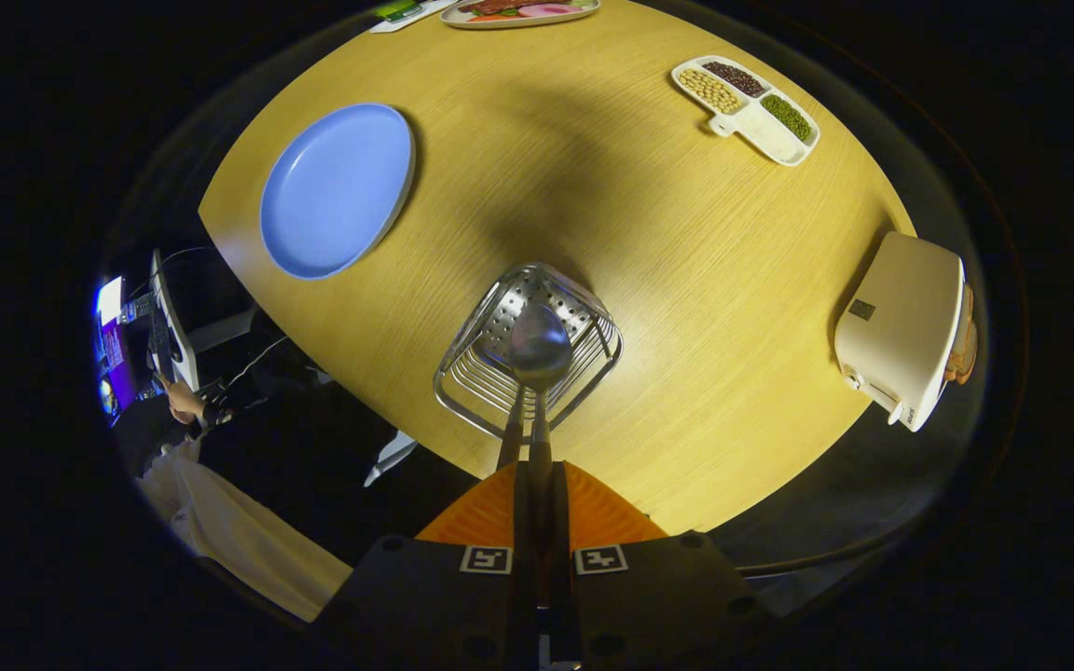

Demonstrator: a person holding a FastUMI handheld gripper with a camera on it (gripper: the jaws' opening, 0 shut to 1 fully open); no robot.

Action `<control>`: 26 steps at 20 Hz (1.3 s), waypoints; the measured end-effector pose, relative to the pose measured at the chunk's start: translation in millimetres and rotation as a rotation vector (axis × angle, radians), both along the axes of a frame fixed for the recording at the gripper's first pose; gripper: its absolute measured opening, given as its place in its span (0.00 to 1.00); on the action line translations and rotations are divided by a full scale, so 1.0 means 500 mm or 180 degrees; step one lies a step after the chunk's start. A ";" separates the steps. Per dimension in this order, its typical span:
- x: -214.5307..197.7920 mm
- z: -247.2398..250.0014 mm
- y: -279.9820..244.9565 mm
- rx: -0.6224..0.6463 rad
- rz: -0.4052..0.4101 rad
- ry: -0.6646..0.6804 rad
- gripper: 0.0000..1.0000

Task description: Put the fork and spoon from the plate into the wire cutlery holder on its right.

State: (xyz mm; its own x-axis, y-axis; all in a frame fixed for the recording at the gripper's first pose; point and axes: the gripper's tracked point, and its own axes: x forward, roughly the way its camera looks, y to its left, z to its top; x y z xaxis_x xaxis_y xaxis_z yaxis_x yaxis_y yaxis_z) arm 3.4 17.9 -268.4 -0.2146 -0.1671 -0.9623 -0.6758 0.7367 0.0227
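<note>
Right now I'm holding the gripper (537, 457) closed tight on the spoon (539, 349), bowl hanging over the wire holder (528, 349). Next I'm lowering, then releasing. Beyond the holder, the blue plate (337, 191) is lying bare.

The tongs (537, 466) are seen pointed steeply downward from above, with both fingers (593, 513) drawn tightly together. A slim handle is pinched between them, so that almost no gap is left. The two marker tags are shown level, side by side.
</note>
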 end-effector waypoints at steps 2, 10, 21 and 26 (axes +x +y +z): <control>0.007 -0.008 0.007 0.0012 -0.0059 0.0025 0.10; 0.032 0.008 0.042 0.0392 -0.0429 -0.0167 0.50; 0.028 0.170 0.037 0.1296 -0.0904 -0.1129 0.99; 0.021 0.259 0.017 0.1598 -0.0993 -0.1781 1.00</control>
